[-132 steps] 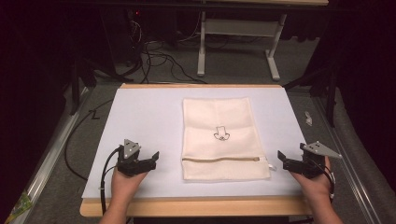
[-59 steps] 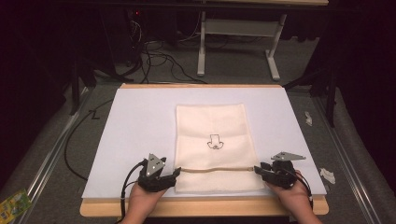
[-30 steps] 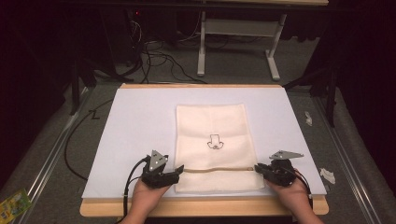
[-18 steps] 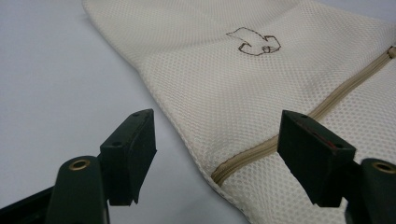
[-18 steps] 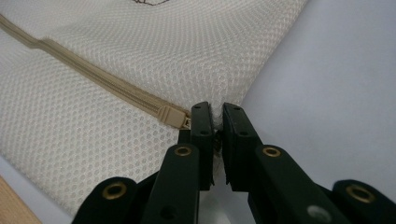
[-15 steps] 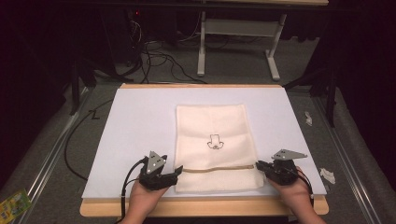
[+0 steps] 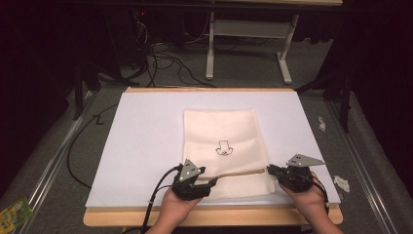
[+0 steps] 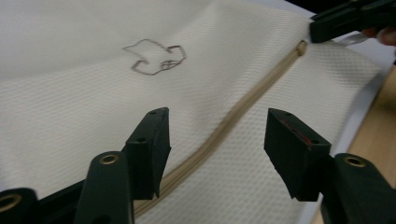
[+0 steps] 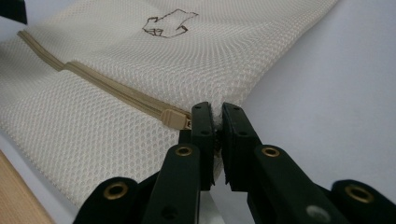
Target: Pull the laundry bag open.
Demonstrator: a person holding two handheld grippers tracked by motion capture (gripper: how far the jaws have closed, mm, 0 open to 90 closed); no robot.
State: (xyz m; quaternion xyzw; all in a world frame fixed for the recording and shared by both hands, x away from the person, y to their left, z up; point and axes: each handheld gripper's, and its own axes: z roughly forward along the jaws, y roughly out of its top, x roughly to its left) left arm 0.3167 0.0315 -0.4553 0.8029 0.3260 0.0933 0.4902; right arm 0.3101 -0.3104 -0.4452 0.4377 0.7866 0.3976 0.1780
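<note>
A cream mesh bag with a small drawn figure lies flat on the white board. A tan zipper runs across its near end. My left gripper hovers over the bag's near left part. Its jaws have just been closing but stand open, with the zipper running under the gap and no pad touching it. My right gripper is shut on the bag's right edge, just beside the zipper pull.
The board rests on a wooden table whose front edge lies just behind both hands. Crumpled paper scraps sit right of the board. Cables and a desk frame stand beyond the far edge.
My left gripper has slid right, from the bag's left edge onto the bag, and its jaws have narrowed. The right gripper has stayed shut at the zipper's right end.
</note>
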